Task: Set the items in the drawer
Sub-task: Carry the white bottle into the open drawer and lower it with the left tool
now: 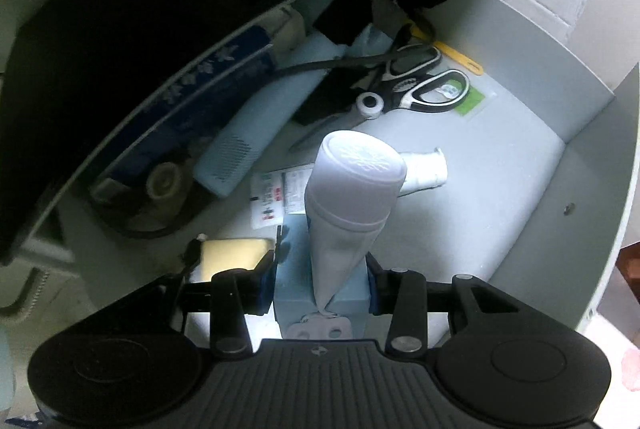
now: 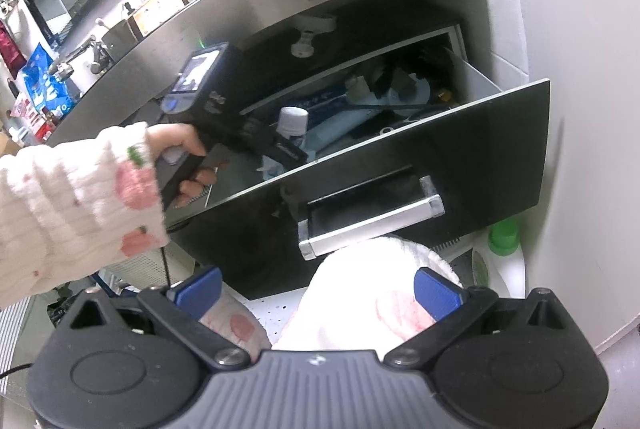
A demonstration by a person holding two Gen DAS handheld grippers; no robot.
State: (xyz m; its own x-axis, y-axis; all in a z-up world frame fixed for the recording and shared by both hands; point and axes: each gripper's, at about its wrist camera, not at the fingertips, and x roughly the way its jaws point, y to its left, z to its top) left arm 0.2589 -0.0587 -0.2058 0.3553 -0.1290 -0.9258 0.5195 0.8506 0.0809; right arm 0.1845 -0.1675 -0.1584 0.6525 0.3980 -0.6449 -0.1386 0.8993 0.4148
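Note:
My left gripper (image 1: 320, 283) is shut on a pale blue box (image 1: 294, 269) that carries a white tube (image 1: 352, 189), cap pointing away from me. It points steeply down into the open drawer (image 1: 500, 189), just above the grey floor. In the right wrist view a hand in a white sleeve (image 2: 80, 197) holds that left gripper (image 2: 280, 145) over the drawer (image 2: 472, 149), and the tube's cap (image 2: 294, 119) shows. My right gripper (image 2: 318, 291) stands open below the drawer's silver handle (image 2: 372, 217), with only white fuzzy clothing (image 2: 360, 293) behind its blue pads.
In the drawer lie scissors (image 1: 420, 93), a light blue case (image 1: 256, 133), a long dark blue box (image 1: 192, 97), a tape roll (image 1: 164, 181), a yellow pad (image 1: 232, 257), another white tube (image 1: 424, 169) and a printed label (image 1: 272, 201). Bare grey floor (image 1: 480, 229) shows on the right. A green-capped bottle (image 2: 502, 237) stands below.

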